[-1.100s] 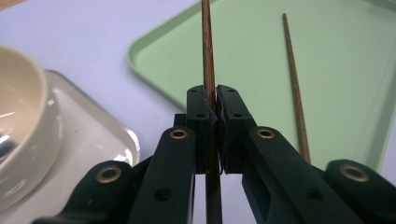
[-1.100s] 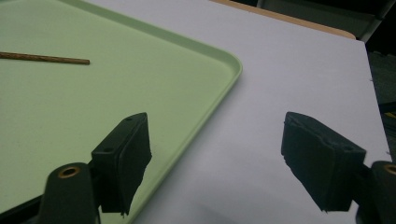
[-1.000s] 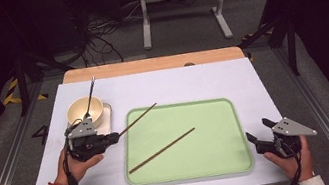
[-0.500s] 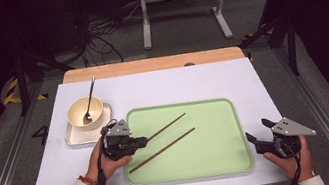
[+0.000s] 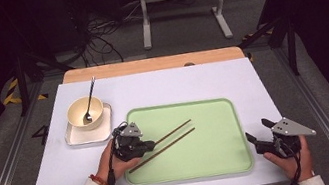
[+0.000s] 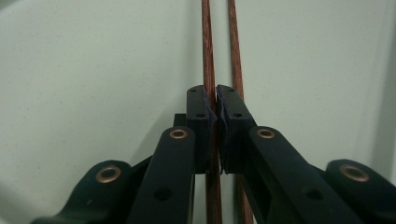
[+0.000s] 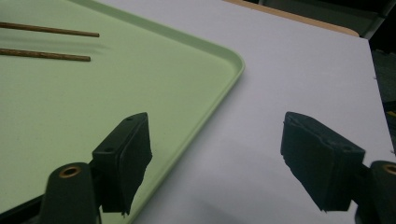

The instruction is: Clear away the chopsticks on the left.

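Observation:
Two thin brown chopsticks lie close together over the pale green tray point(image 5: 215, 152). My left gripper point(image 5: 149, 145) is at the tray's left edge, shut on the near end of the upper chopstick point(image 5: 174, 131). In the left gripper view the pads pinch that chopstick point(image 6: 207, 46), and the second chopstick point(image 6: 236, 46) runs just to its right on the tray. The second chopstick point(image 5: 164, 149) rests on the tray, almost parallel to the held one. My right gripper point(image 5: 260, 138) is off the tray's right front corner, open and holding nothing point(image 7: 215, 140).
A cream bowl point(image 5: 85, 113) with a metal spoon point(image 5: 89, 100) in it stands on a small white tray point(image 5: 74, 137) at the left. The white tabletop point(image 5: 175, 80) ends in a wooden strip at the back. A dark floor with cables and a stand lies beyond.
My left gripper has carried its chopstick right and down, from beside the bowl's tray onto the green tray next to the other chopstick. The right gripper has not moved.

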`<state>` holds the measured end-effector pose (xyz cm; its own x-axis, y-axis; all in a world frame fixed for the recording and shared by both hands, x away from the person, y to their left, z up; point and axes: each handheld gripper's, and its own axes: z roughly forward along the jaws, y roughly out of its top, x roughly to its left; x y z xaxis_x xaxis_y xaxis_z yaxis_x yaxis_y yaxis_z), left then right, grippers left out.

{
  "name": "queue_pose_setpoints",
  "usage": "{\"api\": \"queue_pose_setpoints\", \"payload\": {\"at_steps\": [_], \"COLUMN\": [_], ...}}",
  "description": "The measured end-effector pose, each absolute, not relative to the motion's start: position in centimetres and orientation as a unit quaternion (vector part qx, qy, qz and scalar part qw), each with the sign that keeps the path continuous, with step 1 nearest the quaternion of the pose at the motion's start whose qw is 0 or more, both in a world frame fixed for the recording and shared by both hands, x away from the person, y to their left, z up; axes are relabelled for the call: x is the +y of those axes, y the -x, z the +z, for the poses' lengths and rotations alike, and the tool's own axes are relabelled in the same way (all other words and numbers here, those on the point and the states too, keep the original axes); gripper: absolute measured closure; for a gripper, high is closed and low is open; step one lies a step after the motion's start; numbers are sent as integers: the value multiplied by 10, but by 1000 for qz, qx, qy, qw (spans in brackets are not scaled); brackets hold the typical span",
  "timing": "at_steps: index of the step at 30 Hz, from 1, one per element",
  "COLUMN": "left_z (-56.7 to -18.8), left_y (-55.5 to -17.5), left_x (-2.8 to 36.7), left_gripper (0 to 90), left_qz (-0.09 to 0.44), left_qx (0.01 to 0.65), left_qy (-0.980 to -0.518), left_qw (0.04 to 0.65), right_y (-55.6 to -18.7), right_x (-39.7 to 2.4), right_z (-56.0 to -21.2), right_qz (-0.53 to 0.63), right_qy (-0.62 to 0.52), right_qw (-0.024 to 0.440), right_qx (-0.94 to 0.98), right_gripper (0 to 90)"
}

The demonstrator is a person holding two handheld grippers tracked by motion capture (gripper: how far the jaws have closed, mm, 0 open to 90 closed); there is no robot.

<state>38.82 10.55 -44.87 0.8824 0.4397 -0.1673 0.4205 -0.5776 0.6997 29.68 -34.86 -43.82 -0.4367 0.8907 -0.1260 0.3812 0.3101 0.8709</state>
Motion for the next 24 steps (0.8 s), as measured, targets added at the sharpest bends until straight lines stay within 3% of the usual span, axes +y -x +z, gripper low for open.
{"api": "queue_pose_setpoints", "payload": {"at_steps": [17,24], "left_z": [-457,-456], "left_y": [-383,-381], "left_x": [100,100], "left_gripper": [844,799], "left_qz": [13,9], "left_qx": [237,229], "left_qy": [-893,-891], "left_qw": [381,392], "right_y": [-298,-299], "right_x": [-349,-349], "right_z": [-438,-438], "right_qz": [404,407], "right_qy": [-426,-426], "right_qw": [314,312], "right_qx": [746,745], "right_gripper": [239,232]}}
